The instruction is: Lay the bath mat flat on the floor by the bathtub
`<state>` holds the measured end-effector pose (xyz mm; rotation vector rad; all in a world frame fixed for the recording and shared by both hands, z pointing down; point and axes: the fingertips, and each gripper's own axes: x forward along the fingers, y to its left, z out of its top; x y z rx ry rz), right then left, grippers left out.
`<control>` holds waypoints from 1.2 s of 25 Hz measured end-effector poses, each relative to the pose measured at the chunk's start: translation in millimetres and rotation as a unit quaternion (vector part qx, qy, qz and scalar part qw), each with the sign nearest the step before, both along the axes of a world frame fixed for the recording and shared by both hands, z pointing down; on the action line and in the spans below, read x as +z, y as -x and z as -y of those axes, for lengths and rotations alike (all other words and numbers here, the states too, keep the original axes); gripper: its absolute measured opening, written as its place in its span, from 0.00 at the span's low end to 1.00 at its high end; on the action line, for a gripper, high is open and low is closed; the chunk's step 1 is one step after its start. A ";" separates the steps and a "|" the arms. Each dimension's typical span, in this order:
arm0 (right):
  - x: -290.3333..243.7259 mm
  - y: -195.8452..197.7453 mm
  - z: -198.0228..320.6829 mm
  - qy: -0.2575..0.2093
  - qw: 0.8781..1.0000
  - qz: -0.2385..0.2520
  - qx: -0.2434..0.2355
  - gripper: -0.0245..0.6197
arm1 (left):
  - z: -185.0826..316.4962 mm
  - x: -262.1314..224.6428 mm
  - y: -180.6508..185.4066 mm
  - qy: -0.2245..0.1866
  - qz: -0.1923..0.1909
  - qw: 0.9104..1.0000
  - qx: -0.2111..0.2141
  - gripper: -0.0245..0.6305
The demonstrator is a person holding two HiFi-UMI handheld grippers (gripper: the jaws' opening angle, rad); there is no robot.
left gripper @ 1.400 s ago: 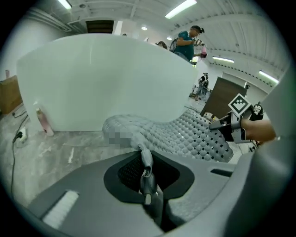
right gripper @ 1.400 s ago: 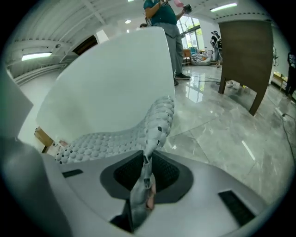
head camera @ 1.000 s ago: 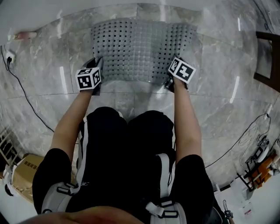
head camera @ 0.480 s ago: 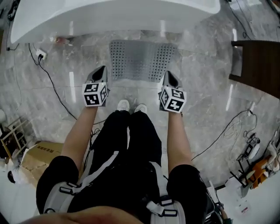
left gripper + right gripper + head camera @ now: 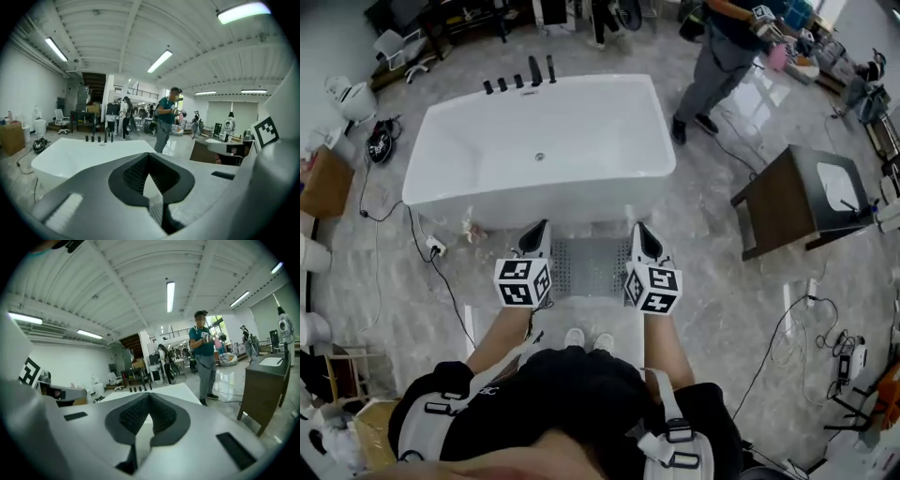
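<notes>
By the bathtub (image 5: 544,187), bath mat (image 5: 591,267) looks flat; left gripper (image 5: 536,231) and right gripper (image 5: 639,233) closed tight, empty, so just confirm corners sit flush.

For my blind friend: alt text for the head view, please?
A grey bath mat lies flat on the marble floor beside a white bathtub. A standing person holds the left gripper and right gripper, both shut and empty, above its edges.
</notes>
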<state>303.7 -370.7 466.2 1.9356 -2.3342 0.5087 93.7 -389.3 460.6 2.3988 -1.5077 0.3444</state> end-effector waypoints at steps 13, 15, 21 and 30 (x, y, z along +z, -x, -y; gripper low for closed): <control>-160.7 -67.2 -7.6 -0.146 0.987 0.000 0.065 0.05 | -9.6 -159.7 -25.6 -0.145 -0.014 0.989 0.011 0.04; -160.6 -66.3 -6.8 -0.146 0.987 0.000 0.062 0.05 | -10.4 -158.1 -26.5 -0.144 -0.014 0.989 0.014 0.04; -153.3 -52.9 -8.5 -0.130 0.990 -0.004 0.049 0.05 | -16.2 -155.0 -22.3 -0.139 -0.005 0.990 0.021 0.04; -138.0 -44.1 1.7 -0.126 0.991 -0.002 0.048 0.05 | -7.1 -144.9 -13.4 -0.129 -0.003 0.991 0.020 0.04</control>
